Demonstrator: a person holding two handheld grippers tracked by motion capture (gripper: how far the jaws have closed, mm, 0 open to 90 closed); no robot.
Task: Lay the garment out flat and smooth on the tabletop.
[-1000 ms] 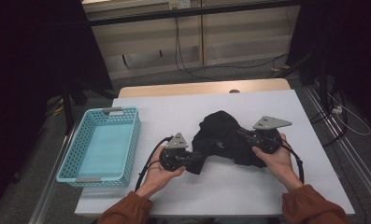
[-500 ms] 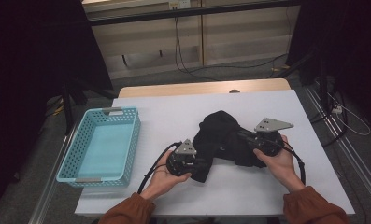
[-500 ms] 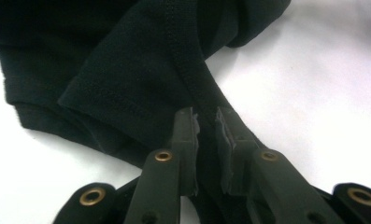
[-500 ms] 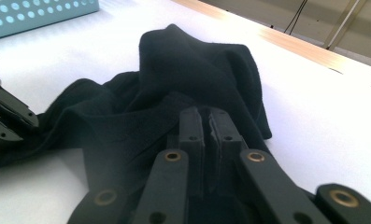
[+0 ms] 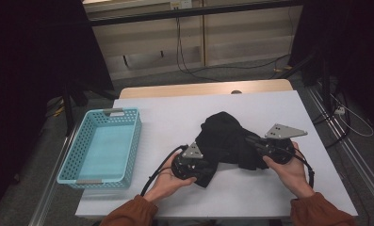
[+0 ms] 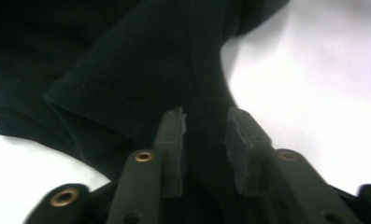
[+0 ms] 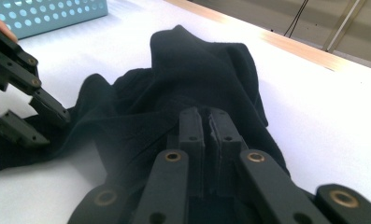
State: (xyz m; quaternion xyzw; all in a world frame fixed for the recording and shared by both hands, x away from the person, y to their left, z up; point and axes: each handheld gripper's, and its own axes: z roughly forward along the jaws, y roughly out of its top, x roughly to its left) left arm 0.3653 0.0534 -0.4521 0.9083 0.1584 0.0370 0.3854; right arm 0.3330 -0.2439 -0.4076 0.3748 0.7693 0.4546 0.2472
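A crumpled black garment (image 5: 224, 136) lies on the white table (image 5: 175, 108), right of centre. My left gripper (image 5: 204, 170) is at the garment's near left corner. In the left gripper view its jaws (image 6: 204, 133) have just been opening and stand apart, with a folded edge of the black cloth (image 6: 127, 70) lying loose between them. My right gripper (image 5: 251, 143) is at the garment's right side. The right gripper view shows it (image 7: 206, 116) shut on a fold of the garment (image 7: 197, 60), with the left gripper (image 7: 57, 128) at the left edge.
A light blue perforated basket (image 5: 100, 146) sits at the table's left side, its corner (image 7: 47, 14) also in the right gripper view. A bare wooden strip (image 5: 203, 88) runs along the table's far edge, with cables and dark stands on the floor beyond.
My left gripper has slid right and slightly down onto the garment's corner, and its jaws have spread apart. The right gripper has kept still, shut on the cloth.
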